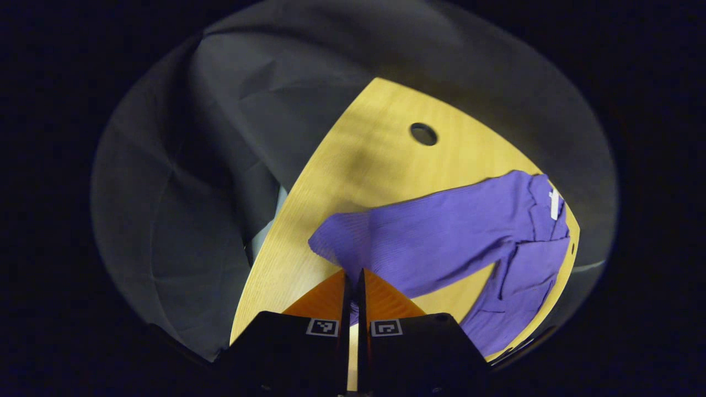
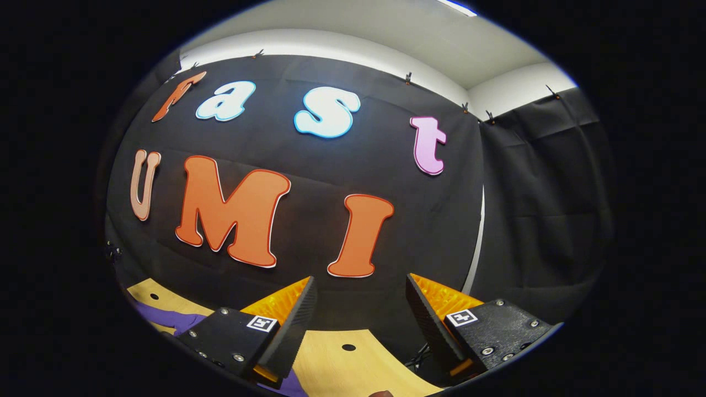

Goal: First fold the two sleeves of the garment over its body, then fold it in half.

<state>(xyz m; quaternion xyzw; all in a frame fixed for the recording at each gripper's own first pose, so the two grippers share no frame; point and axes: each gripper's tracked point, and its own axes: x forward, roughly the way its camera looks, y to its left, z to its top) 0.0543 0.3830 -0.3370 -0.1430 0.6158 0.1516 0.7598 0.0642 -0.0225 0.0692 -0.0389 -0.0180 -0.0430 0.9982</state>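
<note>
So the left gripper [image 1: 353,275] is pinched tight on a sleeve end of the purple garment [image 1: 441,231], which lies stretched toward the far right edge of the wooden table [image 1: 375,165]. Plenty of bare tabletop beyond it, around a small hole [image 1: 423,134]. Right gripper [image 2: 361,309] hangs wide open above the table, facing the wall.

A fine ribbed knit is shown by the purple garment [image 1: 441,231], matt throughout. The table [image 1: 375,160] is seen as pale wood with a smooth, faintly satin finish. The booth wall [image 2: 496,220] appears to be creased matt cloth.
</note>
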